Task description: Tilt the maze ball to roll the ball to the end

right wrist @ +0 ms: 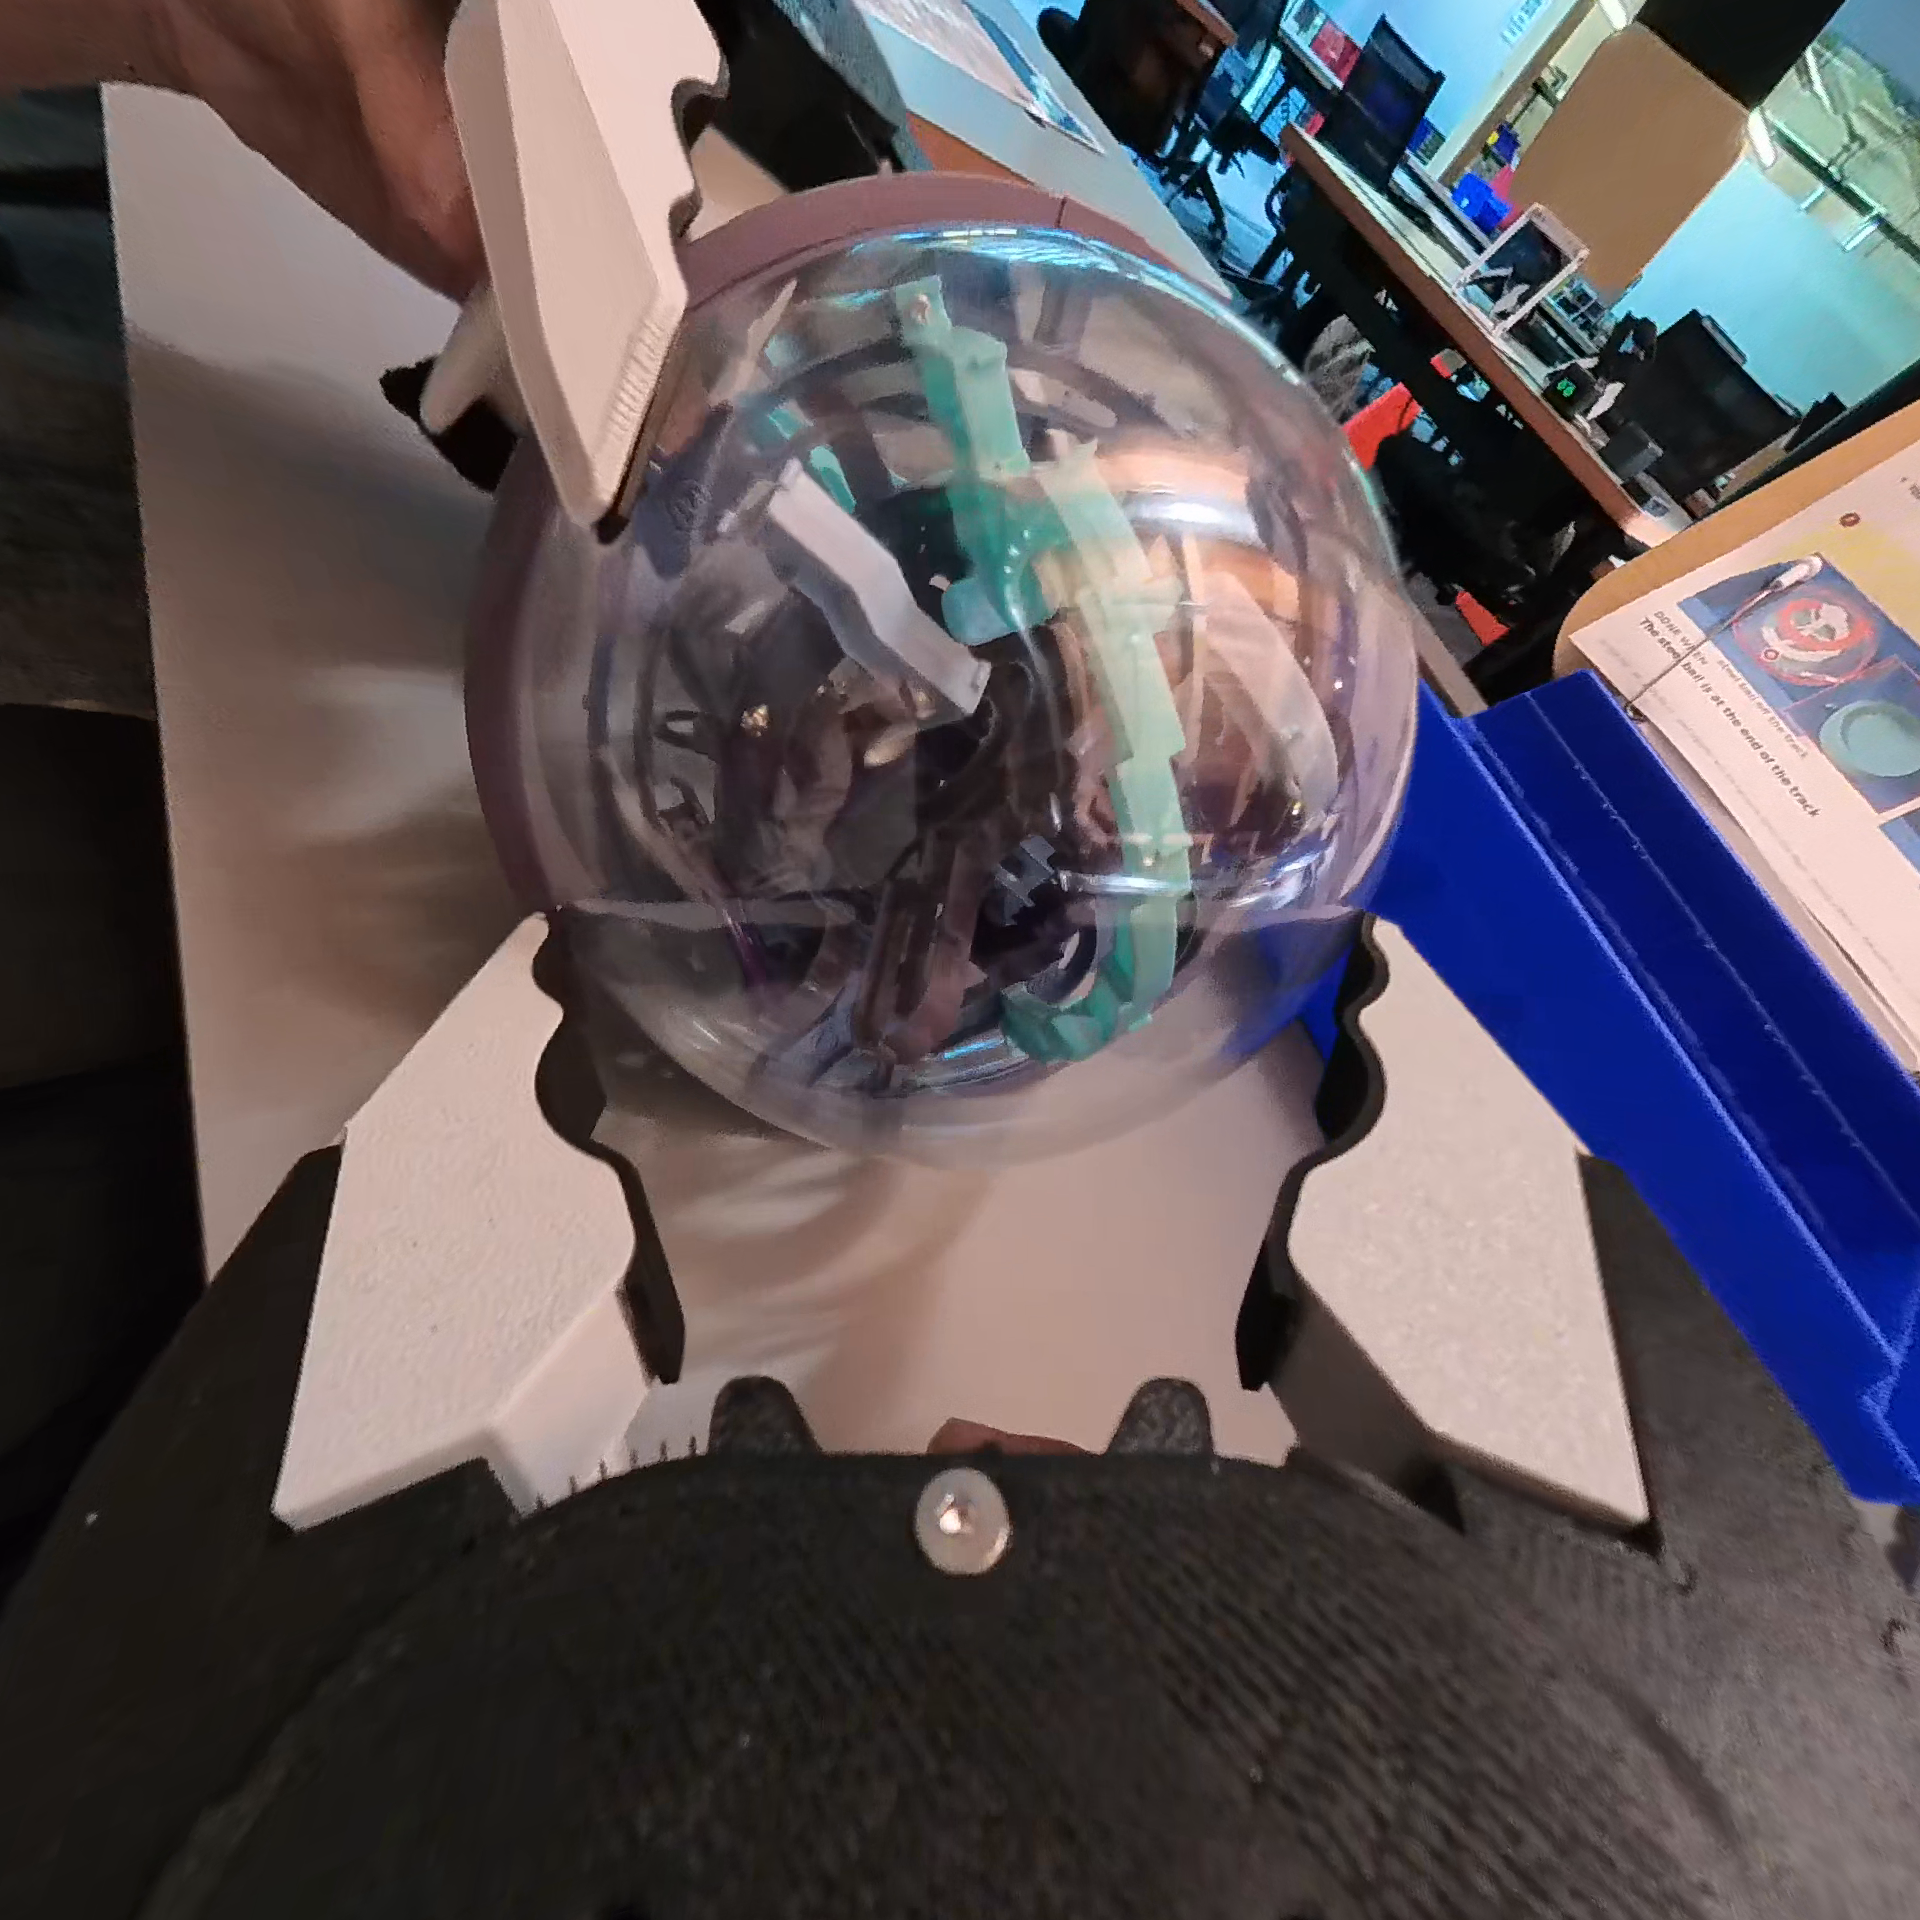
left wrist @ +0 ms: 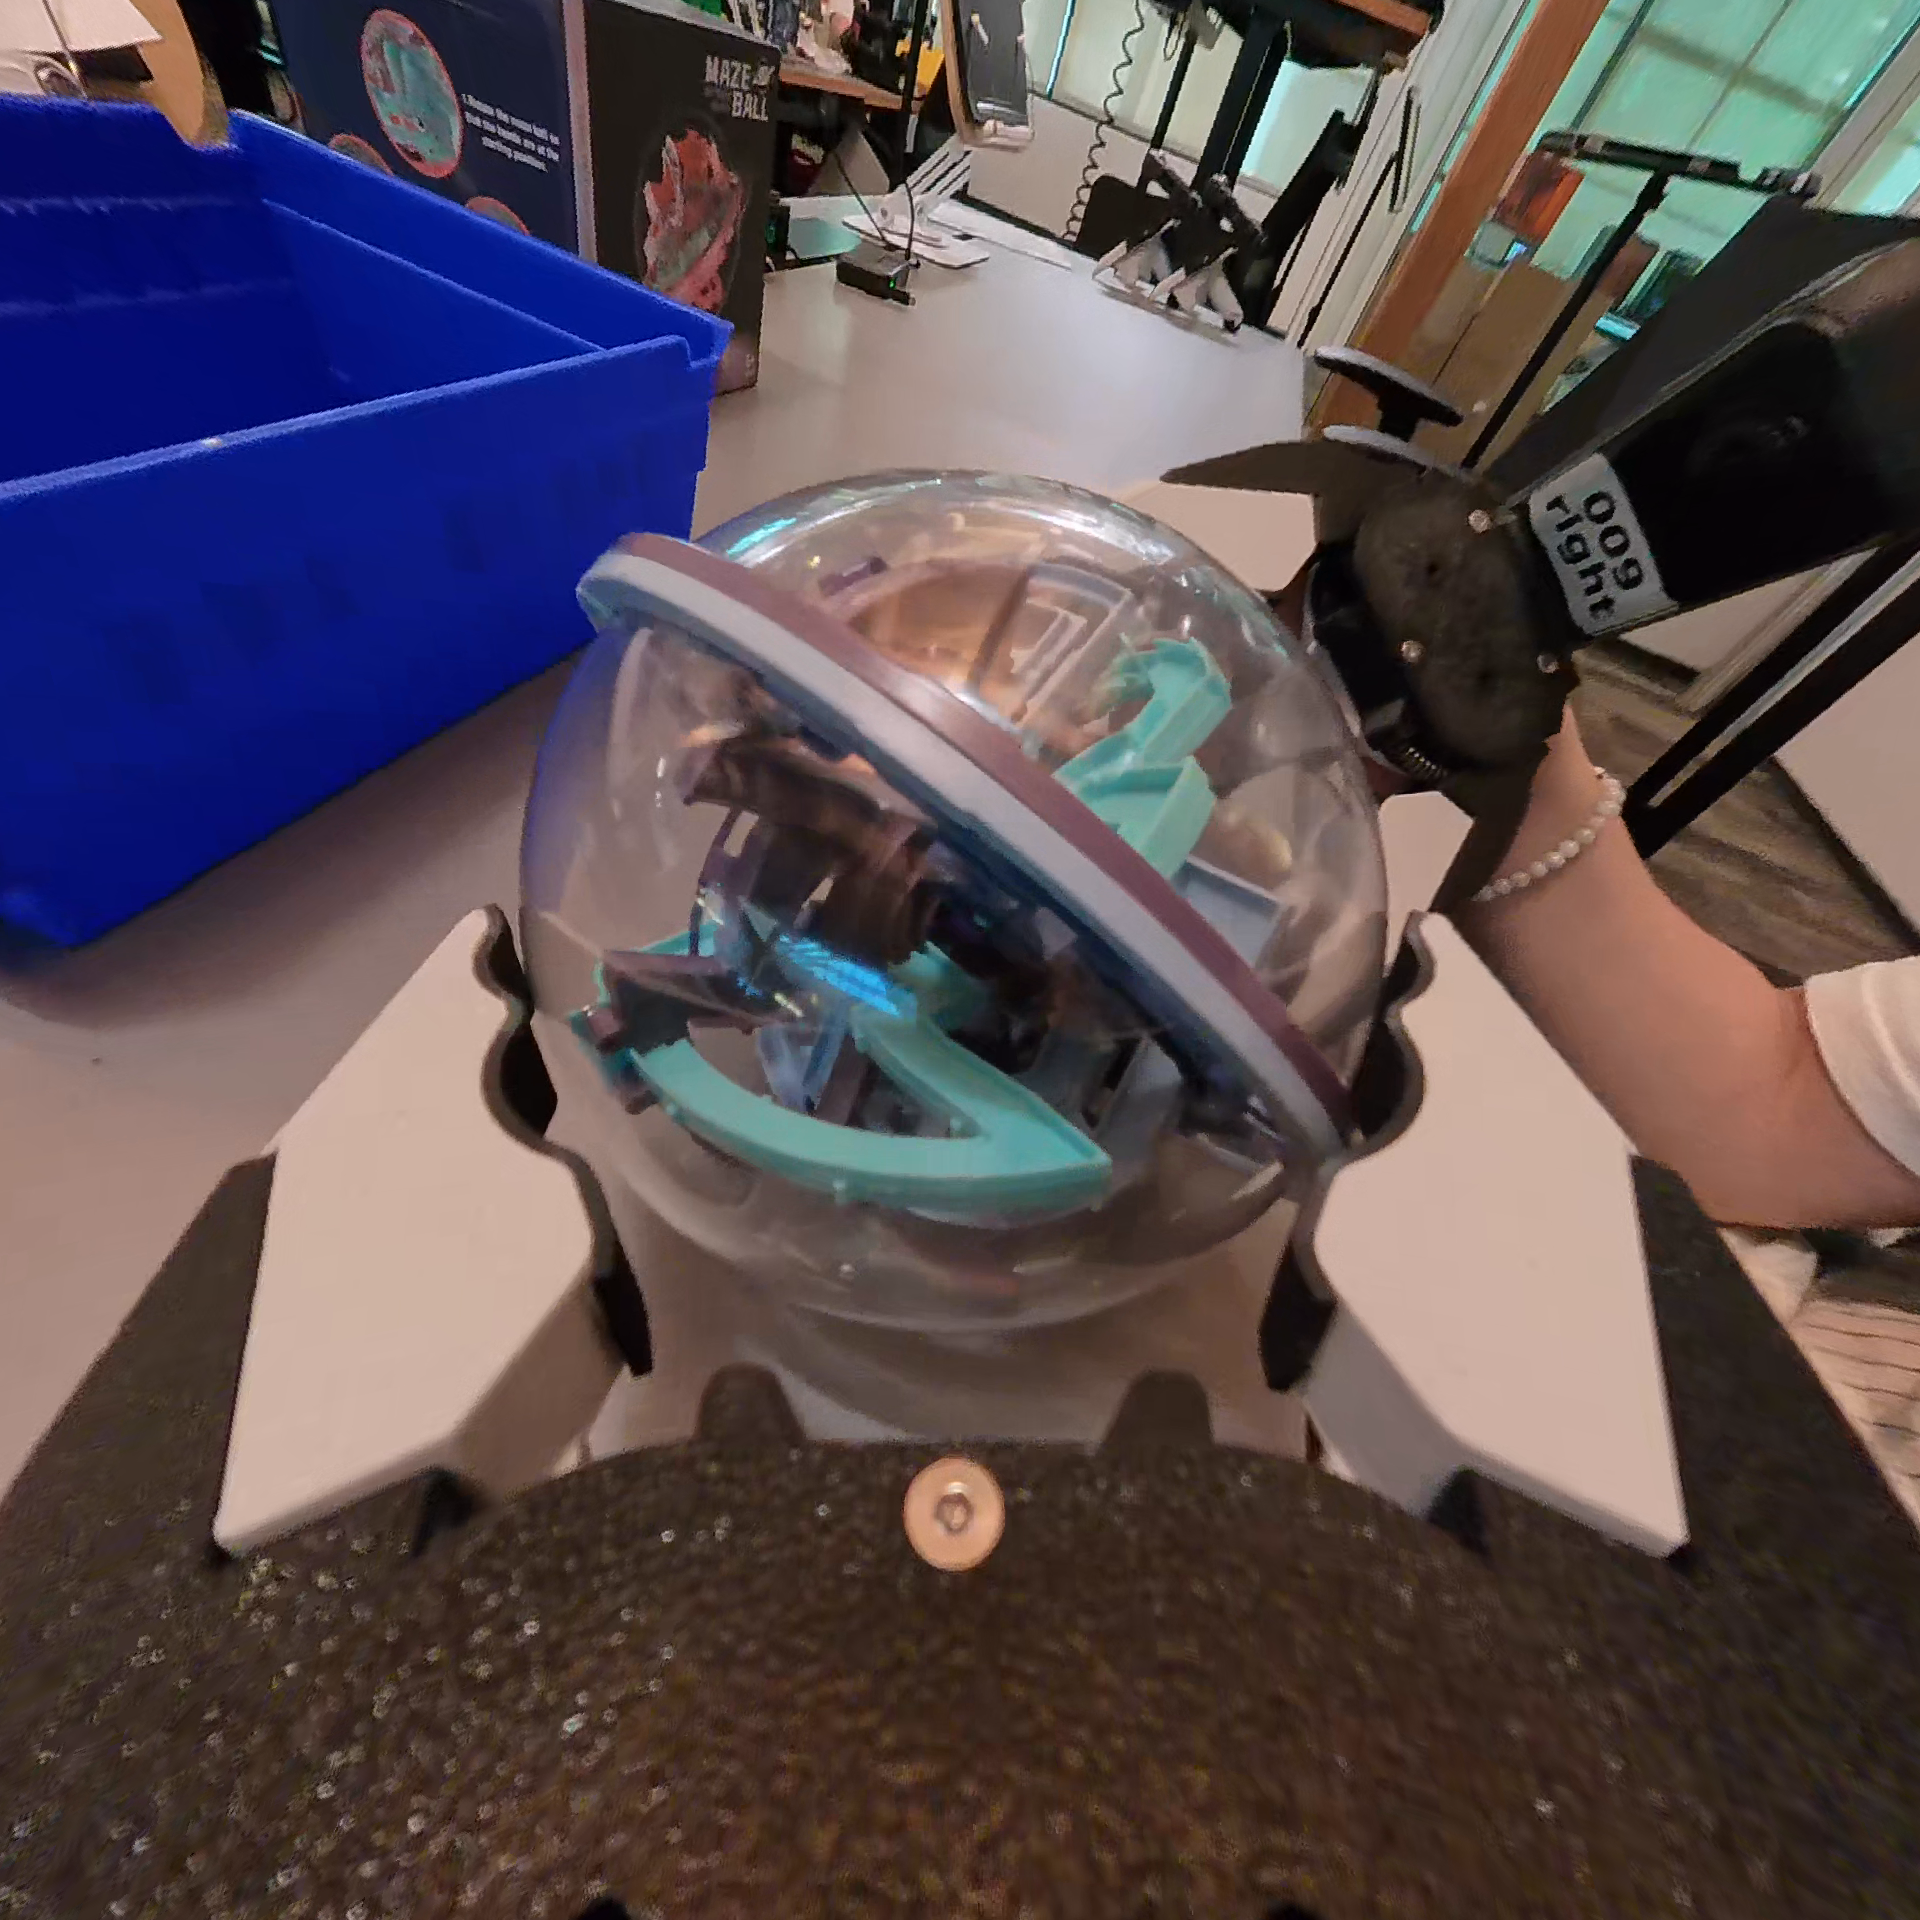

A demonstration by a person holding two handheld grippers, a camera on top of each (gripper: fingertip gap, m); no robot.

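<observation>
Between the fingers: maze ball, a clear sphere with teal tracks, clamped by both claws above the table.
Left gripper: closed on the sphere, pads touching its sides.
Right gripper: likewise gripping it from the opposite side.
Inner ball: not discernible.
Risk: smooth shell slipping during tilting.
Risk: blurred, quick rotation throwing the ball off-track.
Beyond left claw: blue bin, a collision hazard.

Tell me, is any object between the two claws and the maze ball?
No. The maze ball sits directly between the fingers of the left claw, and the right claw grips it from another side. The blue bin stands beside it, not between.
</observation>
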